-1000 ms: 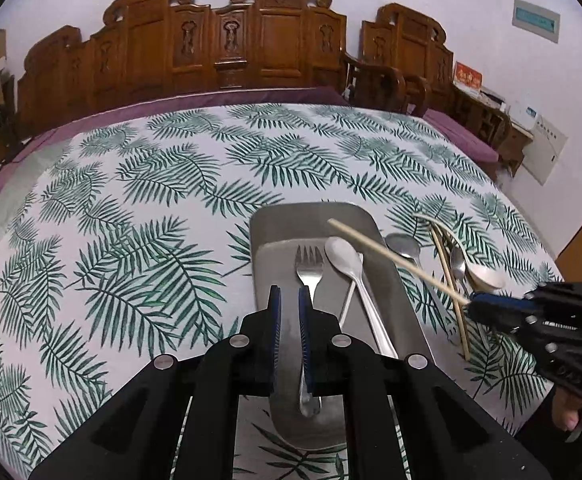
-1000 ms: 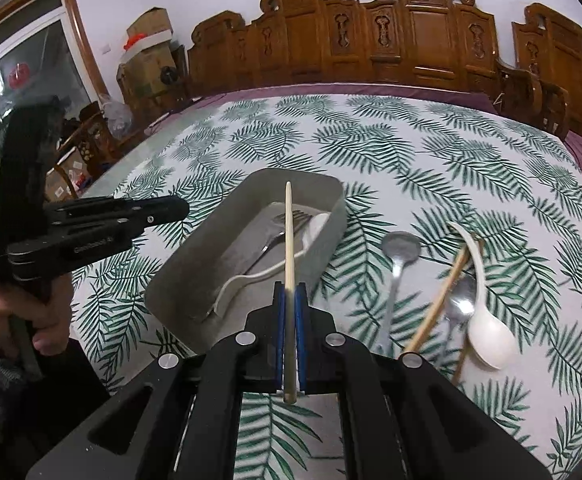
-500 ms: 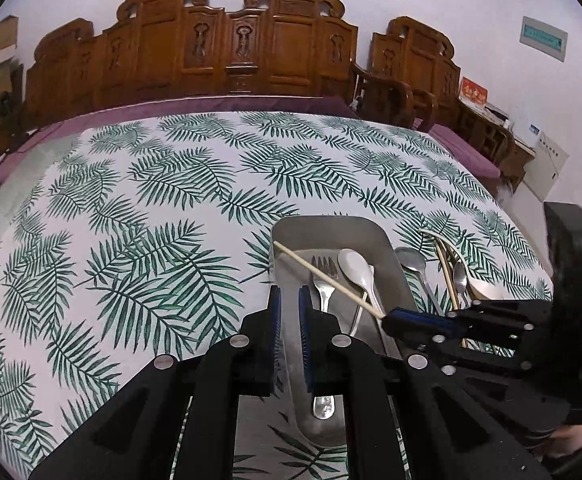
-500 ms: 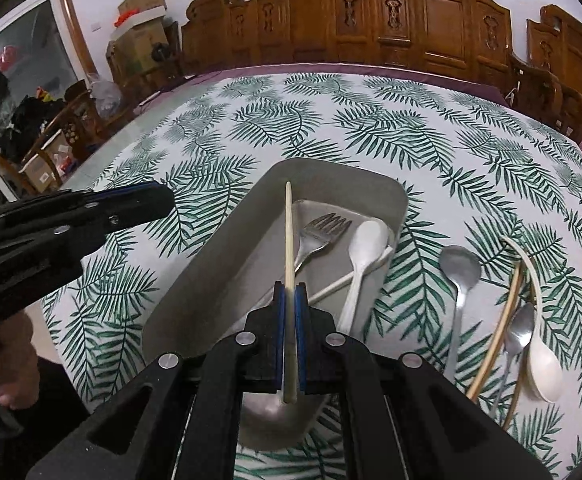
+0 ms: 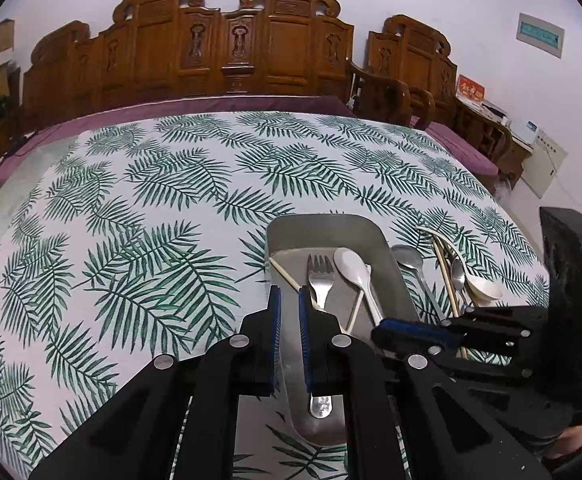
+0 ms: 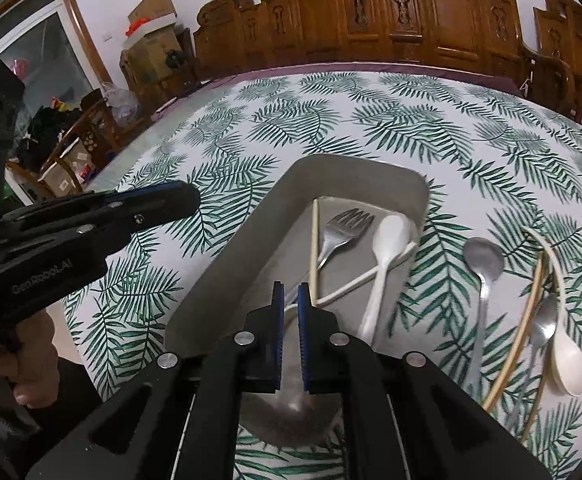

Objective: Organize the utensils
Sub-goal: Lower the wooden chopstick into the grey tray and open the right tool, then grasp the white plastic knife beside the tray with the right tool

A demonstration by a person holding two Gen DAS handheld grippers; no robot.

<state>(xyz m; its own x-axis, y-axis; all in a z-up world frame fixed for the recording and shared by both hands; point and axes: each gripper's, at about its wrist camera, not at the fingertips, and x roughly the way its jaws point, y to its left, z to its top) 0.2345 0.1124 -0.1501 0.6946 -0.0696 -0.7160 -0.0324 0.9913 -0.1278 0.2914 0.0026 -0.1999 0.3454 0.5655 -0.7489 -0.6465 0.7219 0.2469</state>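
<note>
A grey metal tray (image 6: 355,176) on the leaf-print cloth holds a fork (image 6: 343,228), a white spoon (image 6: 389,236) and a pale chopstick (image 6: 314,248). The chopstick lies free along the tray's left side, just right of my right gripper (image 6: 290,292). That gripper hangs over the tray's near end, its jaws opening with nothing between them. My left gripper (image 5: 289,300) hovers over the tray's (image 5: 323,222) left edge, shut and empty. The left wrist view shows the right gripper (image 5: 383,330) beside it and the chopstick (image 5: 285,276) slanting past the fork (image 5: 321,280).
On the cloth right of the tray lie a metal spoon (image 6: 484,258), a smaller metal spoon (image 6: 545,320), a white spoon (image 6: 567,356) and a chopstick (image 6: 519,332). Carved wooden chairs ring the far side of the table. A hand (image 6: 23,364) holds the left gripper (image 6: 171,200).
My right gripper carried the chopstick leftward over the tray, then let it go. The chopstick now lies in the tray beside the fork. The left gripper barely shifted.
</note>
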